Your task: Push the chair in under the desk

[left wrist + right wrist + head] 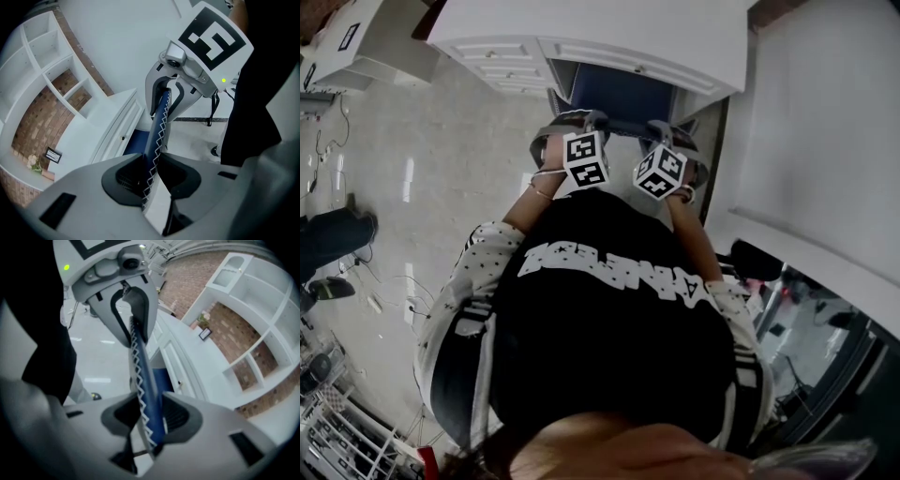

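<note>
Your left gripper (150, 176) is clamped on the top edge of the chair (158, 126). In the left gripper view the blue padded edge with white zigzag stitching runs up from between its jaws at lower centre, and both pads press on it. At upper centre of that view your right gripper (164, 96) bites the same edge further along.

The right gripper view shows the match. The stitched blue edge sits squeezed between the right gripper's jaws at lower centre, and the left gripper is closed on that edge at upper left.

In the head view the two grippers sit side by side at upper centre, just above your black shirt, the left one to the left of the right. Both hold the chair's back. The chair itself is at top centre of that frame, and its blue surface meets the front edge of the white desk (609, 33), in the gap beside the drawers (502, 58) at the desk's left. How far the seat reaches under the top you cannot tell from here.

White shelves (51, 61) against a brick wall (33, 122) fill the left of the left gripper view. A pale glossy floor (441, 159) takes up the left of the head view.
</note>
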{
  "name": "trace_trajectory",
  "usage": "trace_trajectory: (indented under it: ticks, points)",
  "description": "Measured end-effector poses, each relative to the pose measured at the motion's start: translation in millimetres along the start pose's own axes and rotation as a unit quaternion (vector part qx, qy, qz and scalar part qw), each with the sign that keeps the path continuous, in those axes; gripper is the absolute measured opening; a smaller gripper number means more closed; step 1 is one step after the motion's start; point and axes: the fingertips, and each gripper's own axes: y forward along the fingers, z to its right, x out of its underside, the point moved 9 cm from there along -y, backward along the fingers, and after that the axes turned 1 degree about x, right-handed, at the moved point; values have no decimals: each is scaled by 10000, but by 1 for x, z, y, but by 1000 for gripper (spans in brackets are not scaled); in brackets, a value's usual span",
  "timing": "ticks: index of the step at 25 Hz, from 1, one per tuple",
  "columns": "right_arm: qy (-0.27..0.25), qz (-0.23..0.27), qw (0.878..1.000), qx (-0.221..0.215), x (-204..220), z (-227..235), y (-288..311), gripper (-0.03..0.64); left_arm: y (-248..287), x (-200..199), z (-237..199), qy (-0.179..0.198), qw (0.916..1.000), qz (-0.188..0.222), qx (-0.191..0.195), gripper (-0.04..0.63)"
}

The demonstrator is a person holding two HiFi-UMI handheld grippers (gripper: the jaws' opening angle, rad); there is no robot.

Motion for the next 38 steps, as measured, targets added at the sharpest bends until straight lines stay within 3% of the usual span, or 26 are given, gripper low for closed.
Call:
trace_trajectory:
  ticks: [27,38]
  points:
    - [71,-108,9998,120,-19,28,27,144,14,11,-42,183,9997,137,-5,127]
    - [1,-51,9999,111,-21,44,36,144,21,9,-59,93,9999,30,-83,127]
